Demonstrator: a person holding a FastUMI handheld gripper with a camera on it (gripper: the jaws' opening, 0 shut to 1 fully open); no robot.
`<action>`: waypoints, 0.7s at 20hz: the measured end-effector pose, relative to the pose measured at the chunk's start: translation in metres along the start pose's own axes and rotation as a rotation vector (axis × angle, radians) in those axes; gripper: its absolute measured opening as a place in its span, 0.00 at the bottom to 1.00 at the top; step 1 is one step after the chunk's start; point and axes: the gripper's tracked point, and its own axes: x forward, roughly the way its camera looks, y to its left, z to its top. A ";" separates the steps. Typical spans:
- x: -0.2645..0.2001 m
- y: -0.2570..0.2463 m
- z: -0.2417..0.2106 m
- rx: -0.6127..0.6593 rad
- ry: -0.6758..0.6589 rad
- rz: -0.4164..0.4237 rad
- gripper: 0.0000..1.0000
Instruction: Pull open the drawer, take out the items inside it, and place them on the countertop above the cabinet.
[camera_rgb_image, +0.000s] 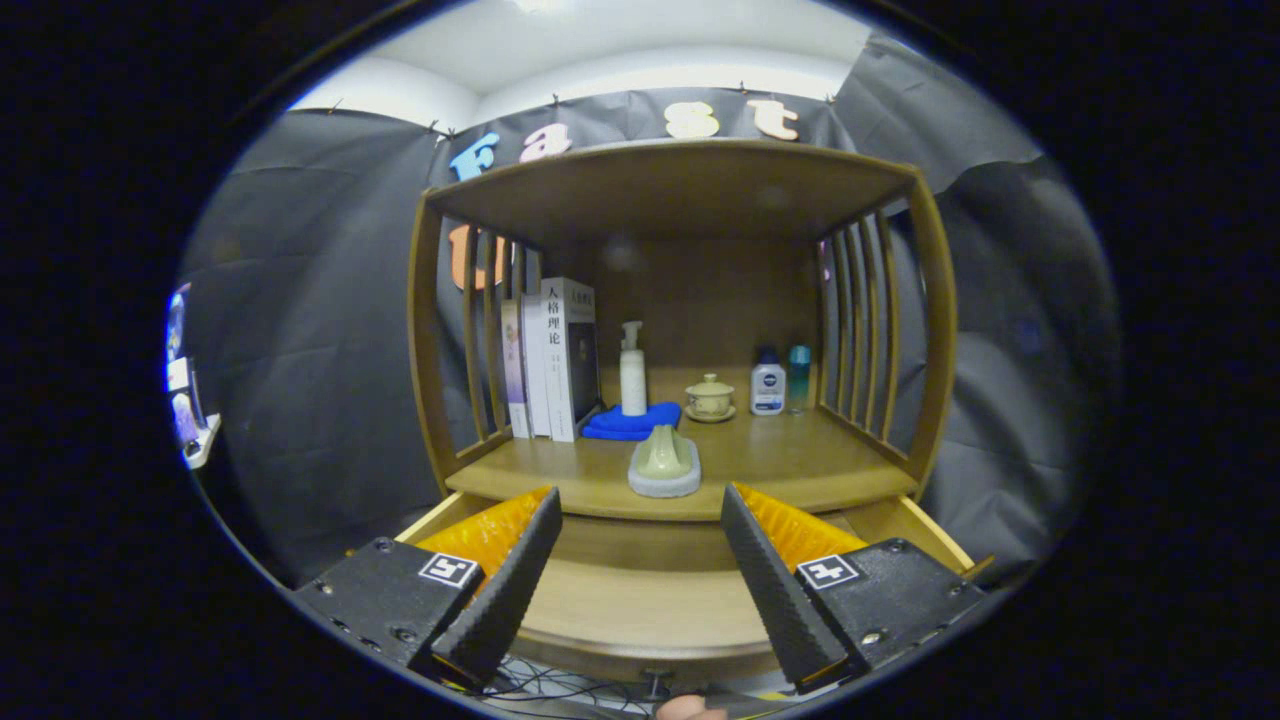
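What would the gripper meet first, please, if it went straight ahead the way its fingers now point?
Probably the pale green pourer on its grey pad, standing near the front edge of the countertop, just beyond the open gripper. Depth is unclear; the fingers hang over the open drawer, so a low line might meet the countertop's edge first.

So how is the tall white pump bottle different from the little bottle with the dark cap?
The pump bottle is taller and slimmer, while the small dark-capped bottle is short and squat. The pump bottle has a pump head on top; the small one has a plain cap. The pump bottle stands on a blue cloth beside the books; the small one stands on bare wood next to a teal bottle. Both are upright on the countertop, beyond the open gripper.
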 end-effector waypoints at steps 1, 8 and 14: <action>-0.011 -0.004 -0.005 -0.003 -0.007 -0.019 1.00; -0.058 -0.014 -0.066 0.056 0.026 -0.069 1.00; -0.053 -0.011 -0.106 0.041 0.086 -0.060 1.00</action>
